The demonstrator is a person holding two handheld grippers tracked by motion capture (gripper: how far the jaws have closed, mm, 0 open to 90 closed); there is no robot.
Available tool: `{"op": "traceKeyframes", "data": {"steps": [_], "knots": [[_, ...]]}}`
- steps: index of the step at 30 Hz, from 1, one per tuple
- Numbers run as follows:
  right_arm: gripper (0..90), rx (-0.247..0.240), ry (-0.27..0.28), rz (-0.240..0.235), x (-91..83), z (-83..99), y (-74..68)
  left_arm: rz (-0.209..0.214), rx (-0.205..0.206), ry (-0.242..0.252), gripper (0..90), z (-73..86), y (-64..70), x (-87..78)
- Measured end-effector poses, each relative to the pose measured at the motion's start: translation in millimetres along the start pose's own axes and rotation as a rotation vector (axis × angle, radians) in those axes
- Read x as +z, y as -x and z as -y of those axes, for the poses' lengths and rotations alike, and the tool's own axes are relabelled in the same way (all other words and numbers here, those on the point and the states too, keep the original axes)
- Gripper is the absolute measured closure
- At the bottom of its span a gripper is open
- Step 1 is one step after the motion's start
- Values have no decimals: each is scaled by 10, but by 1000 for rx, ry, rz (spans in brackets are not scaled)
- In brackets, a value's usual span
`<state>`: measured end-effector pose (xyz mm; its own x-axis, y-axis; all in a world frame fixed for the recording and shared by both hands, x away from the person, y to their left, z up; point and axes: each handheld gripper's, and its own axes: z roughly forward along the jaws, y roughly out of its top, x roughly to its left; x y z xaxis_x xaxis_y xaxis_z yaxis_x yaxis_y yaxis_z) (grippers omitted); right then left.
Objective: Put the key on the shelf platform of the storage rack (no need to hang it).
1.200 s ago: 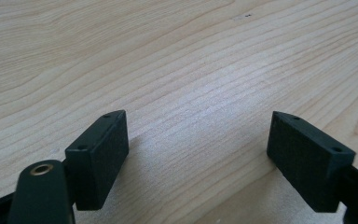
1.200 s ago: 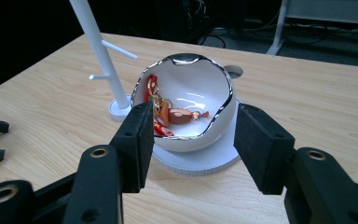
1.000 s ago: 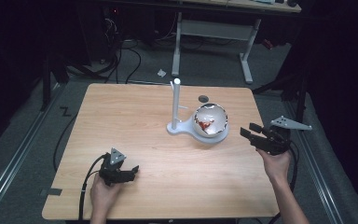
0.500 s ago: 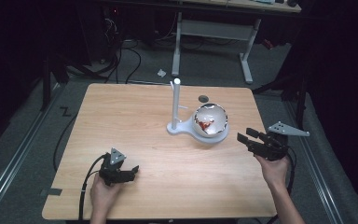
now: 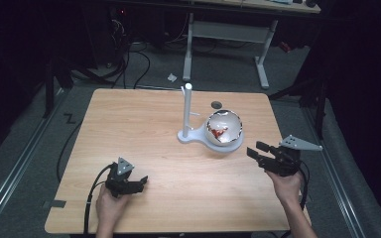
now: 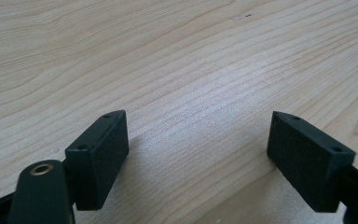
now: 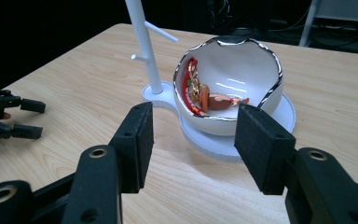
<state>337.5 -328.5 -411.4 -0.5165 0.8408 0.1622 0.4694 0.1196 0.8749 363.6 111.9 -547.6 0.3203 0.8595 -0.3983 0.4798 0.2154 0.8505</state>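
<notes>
I see the pale wooden worktop (image 5: 144, 129) lit from overhead, surroundings dark; glare streaks the glossy white bowl (image 7: 242, 79); high view soft.

We found no readable text, label, brand, number or sign on anything; the bowl (image 7: 228, 93) bore just a red-orange pattern inside.

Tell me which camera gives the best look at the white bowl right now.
The right gripper view: the white bowl sits close ahead of the open right tool, showing its wavy rim, red pattern inside and the stand under it. The high view shows the bowl small, from above. The left gripper view looks at bare tabletop.
</notes>
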Motion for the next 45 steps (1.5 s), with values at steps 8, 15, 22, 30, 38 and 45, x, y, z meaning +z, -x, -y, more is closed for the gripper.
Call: {"op": "traceKeyframes", "data": {"steps": [8, 15, 22, 30, 38, 45], "knots": [[474, -4, -18, -16, 77, 57, -40, 0, 0, 0, 209, 0, 0, 0], [473, -2, -24, -35, 159, 112, -85, -1, 2, -1, 209, 0, 0, -1], [468, -7, -37, -49, 256, 164, -131, -1, 2, -1, 209, 0, 0, -1], [462, -9, -53, -60, 358, 223, -175, -1, 2, -1, 209, 0, -1, -1], [460, -16, -62, -65, 430, 255, -205, -1, 2, -1, 209, 0, -1, -1], [460, -26, -68, -63, 487, 275, -241, 0, 1, 0, 209, 0, 0, 0]]}}
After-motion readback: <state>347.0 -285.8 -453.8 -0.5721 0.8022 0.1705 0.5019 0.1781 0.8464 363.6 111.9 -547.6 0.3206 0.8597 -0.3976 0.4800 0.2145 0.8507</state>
